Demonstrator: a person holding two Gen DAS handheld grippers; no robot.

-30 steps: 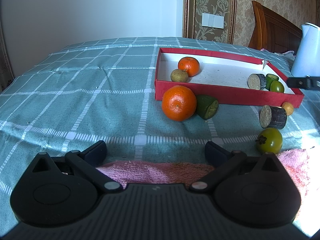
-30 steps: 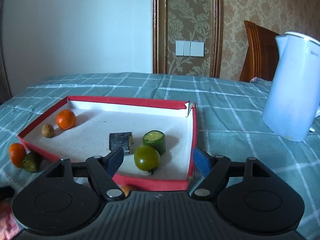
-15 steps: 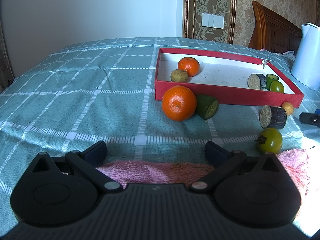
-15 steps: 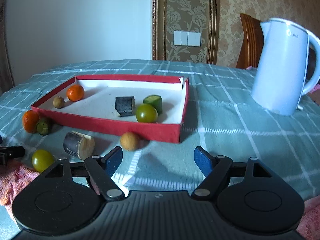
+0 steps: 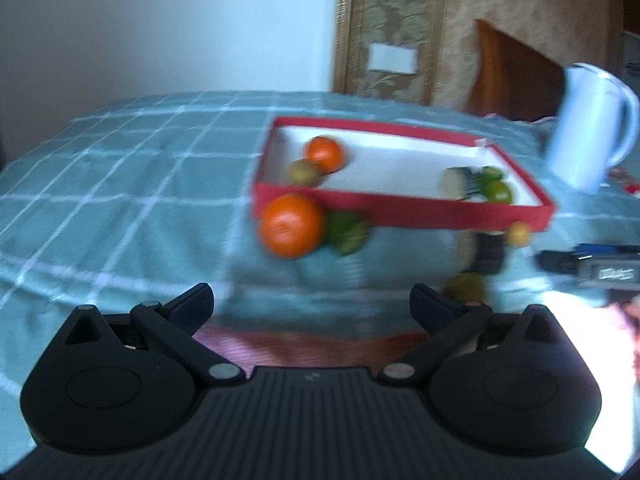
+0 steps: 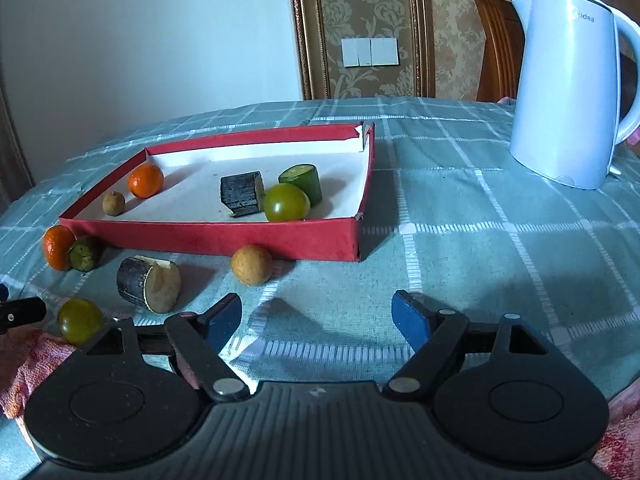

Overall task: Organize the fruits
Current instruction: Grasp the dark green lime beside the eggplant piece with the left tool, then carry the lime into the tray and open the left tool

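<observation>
Right tongs (image 6: pixel 316 322) opening, empty, aimed at tan fruit (image 6: pixel 251 264) lower-centre, just outside red tray (image 6: pixel 208 236); left tongs (image 5: pixel 312 308) wide, empty.

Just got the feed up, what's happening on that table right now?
A person is sorting fruit into the red tray with two handheld grippers. Neither holds anything. The right gripper hangs over the cloth near the small tan fruit, its jaws opening. The left gripper is open. An orange and a green tomato already lie in the tray; several pieces remain outside.
</observation>
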